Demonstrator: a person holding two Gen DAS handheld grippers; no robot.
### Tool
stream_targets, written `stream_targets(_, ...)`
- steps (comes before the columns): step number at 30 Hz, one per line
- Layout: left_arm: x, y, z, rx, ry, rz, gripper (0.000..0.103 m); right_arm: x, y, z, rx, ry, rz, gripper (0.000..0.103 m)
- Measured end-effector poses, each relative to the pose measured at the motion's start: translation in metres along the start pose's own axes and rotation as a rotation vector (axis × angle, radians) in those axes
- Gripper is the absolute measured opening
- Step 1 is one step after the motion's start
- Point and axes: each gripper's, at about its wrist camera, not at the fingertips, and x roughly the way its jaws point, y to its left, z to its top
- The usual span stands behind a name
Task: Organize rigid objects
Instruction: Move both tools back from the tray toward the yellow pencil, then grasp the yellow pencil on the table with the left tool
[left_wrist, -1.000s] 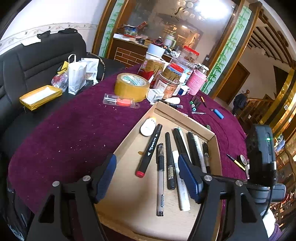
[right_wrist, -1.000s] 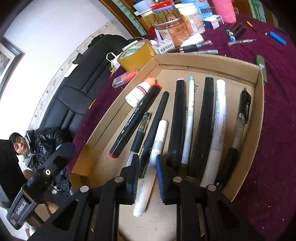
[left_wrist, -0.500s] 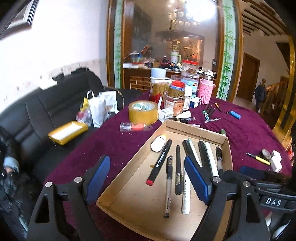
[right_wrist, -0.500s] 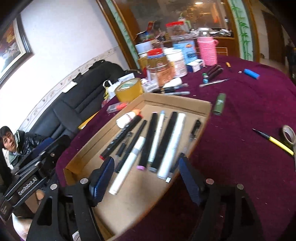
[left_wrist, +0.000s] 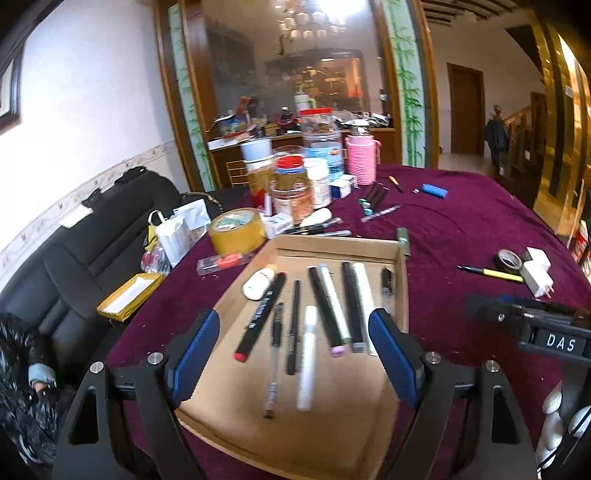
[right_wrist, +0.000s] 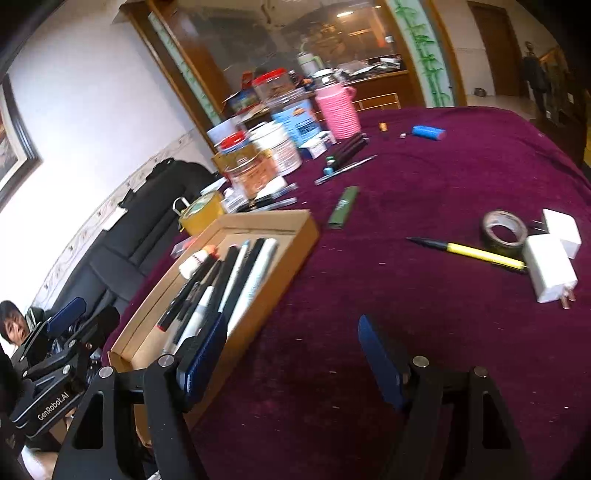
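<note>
Grippers both gape empty: left gripper (left_wrist: 295, 354) over the cardboard tray (left_wrist: 332, 435), right gripper (right_wrist: 291, 356) beside it.

Matt cardboard tray (left_wrist: 334, 248) rests on fuzzy purple cloth (left_wrist: 461, 229).

White letters "DAS" stand on the black body of the right hand-held gripper (left_wrist: 559, 342). White lettering "GenRobot.AI" runs along the black body of the left hand-held gripper (right_wrist: 53, 406). Labels on the jars and pens are too blurred to read.

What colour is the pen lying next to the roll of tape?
The pen is yellow with a black tip, beside the dark tape roll. Clearest in the right wrist view.
</note>
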Motion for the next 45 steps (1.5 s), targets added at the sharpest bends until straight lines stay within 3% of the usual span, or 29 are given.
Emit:
stream_targets(11, -0.003, -0.051, 0.002, 0.114, 0.017, -0.011, 0.082, -0.028, -0.057, -0.002, 0.090, -0.045, -0.025, 0.078)
stream_targets(15, 0.000, -0.060, 0.002, 0.121, 0.053, -0.051, 0.082, -0.042, -0.082, 0.007, 0.118, -0.081, -0.059, 0.078)
stream_targets(20, 0.008, -0.074, 0.001, 0.109, 0.107, -0.169, 0.082, -0.061, -0.141, 0.040, 0.169, -0.167, -0.199, 0.082)
stream_targets(25, 0.017, -0.104, 0.005, 0.151, 0.164, -0.288, 0.082, -0.063, -0.206, 0.062, 0.277, -0.206, -0.262, 0.082)
stream_targets(28, 0.031, -0.126, 0.013, 0.187, 0.188, -0.336, 0.082, -0.068, -0.239, 0.056, 0.372, -0.255, -0.254, 0.082)
stream_targets(31, 0.059, -0.157, 0.023, 0.221, 0.228, -0.405, 0.082, -0.062, -0.267, 0.048, 0.514, -0.192, -0.210, 0.082)
stream_targets(33, 0.076, -0.180, 0.028, 0.275, 0.231, -0.446, 0.082, -0.064, -0.273, 0.049, 0.543, -0.197, -0.177, 0.082)
stream_targets(36, 0.111, -0.229, 0.033, 0.455, 0.243, -0.508, 0.082, -0.062, -0.269, 0.050, 0.533, -0.183, -0.164, 0.082)
stream_targets(39, 0.142, -0.259, 0.039, 0.544, 0.278, -0.532, 0.081, -0.055, -0.265, 0.051, 0.517, -0.154, -0.160, 0.082)
stream_targets(42, 0.162, -0.277, 0.044, 0.608, 0.275, -0.533, 0.081, -0.052, -0.263, 0.053, 0.501, -0.155, -0.165, 0.082)
stream_targets(45, 0.169, -0.280, 0.049, 0.566, 0.322, -0.579, 0.074, -0.052, -0.261, 0.054, 0.489, -0.158, -0.177, 0.082)
